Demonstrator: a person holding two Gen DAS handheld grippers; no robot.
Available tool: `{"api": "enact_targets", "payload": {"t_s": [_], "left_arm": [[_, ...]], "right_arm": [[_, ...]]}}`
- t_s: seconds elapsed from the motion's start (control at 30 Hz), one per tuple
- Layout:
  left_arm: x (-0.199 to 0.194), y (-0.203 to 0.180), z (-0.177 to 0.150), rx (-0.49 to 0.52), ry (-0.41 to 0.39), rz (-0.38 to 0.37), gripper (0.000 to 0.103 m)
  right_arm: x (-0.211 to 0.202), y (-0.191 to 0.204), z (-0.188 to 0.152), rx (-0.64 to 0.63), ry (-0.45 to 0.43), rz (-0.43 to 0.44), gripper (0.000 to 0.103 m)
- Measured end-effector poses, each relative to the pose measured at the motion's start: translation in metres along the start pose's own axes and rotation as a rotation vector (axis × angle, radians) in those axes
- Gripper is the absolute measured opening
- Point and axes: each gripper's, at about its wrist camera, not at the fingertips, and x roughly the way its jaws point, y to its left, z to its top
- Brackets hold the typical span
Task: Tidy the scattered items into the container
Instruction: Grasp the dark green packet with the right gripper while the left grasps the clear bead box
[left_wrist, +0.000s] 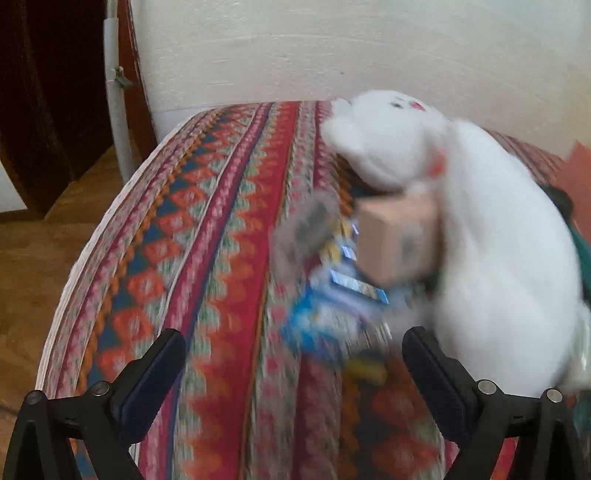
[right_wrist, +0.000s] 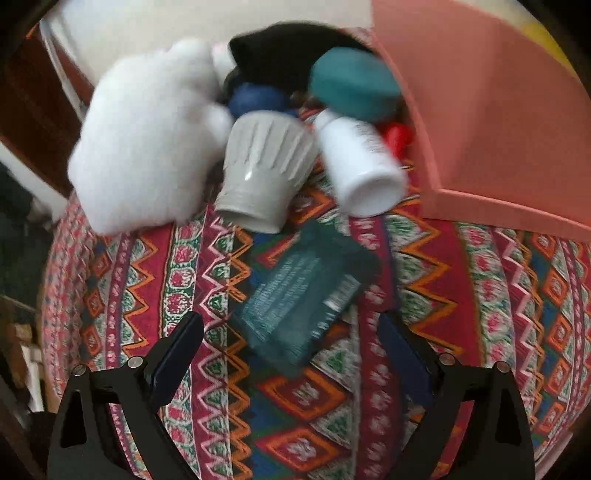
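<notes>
Items lay heaped beside the pink container (right_wrist: 480, 122); your right gripper (right_wrist: 291, 347) and left gripper (left_wrist: 293, 354) gaped empty. Nudging the white bottle (right_wrist: 360, 162) might have rolled it off the table (right_wrist: 480, 295).

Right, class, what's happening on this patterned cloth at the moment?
Nothing is held yet. Both tongs, left and right, are open above the patterned cloth. The right faces a teal packet; a white plush toy, grey cup and white bottle lie beside the pink container.
</notes>
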Motion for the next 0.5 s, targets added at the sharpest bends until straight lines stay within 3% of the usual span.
{"api": "enact_targets", "payload": {"t_s": [0.13, 0.33, 0.4, 0.43, 0.47, 0.5], "left_arm": [[0.047, 0.003, 0.022, 0.046, 0.019, 0.036, 0.098], [0.088, 0.006, 0.035, 0.093, 0.016, 0.061, 0.098], [0.088, 0.002, 0.037, 0.103, 0.000, 0.030, 0.096], [0.089, -0.001, 0.037, 0.108, 0.004, 0.004, 0.092], [0.089, -0.005, 0.038, 0.112, 0.013, -0.024, 0.072], [0.090, -0.009, 0.037, 0.118, 0.027, -0.045, 0.037]], "right_arm": [[0.009, 0.010, 0.001, -0.064, -0.007, -0.063, 0.098], [0.012, 0.010, 0.003, -0.103, -0.005, -0.079, 0.095], [0.011, 0.006, 0.003, -0.105, -0.014, -0.080, 0.079], [0.009, 0.004, 0.004, -0.106, -0.022, -0.082, 0.073], [0.008, 0.001, 0.005, -0.105, -0.025, -0.080, 0.059], [0.007, -0.002, 0.006, -0.102, -0.023, -0.074, 0.052]]}}
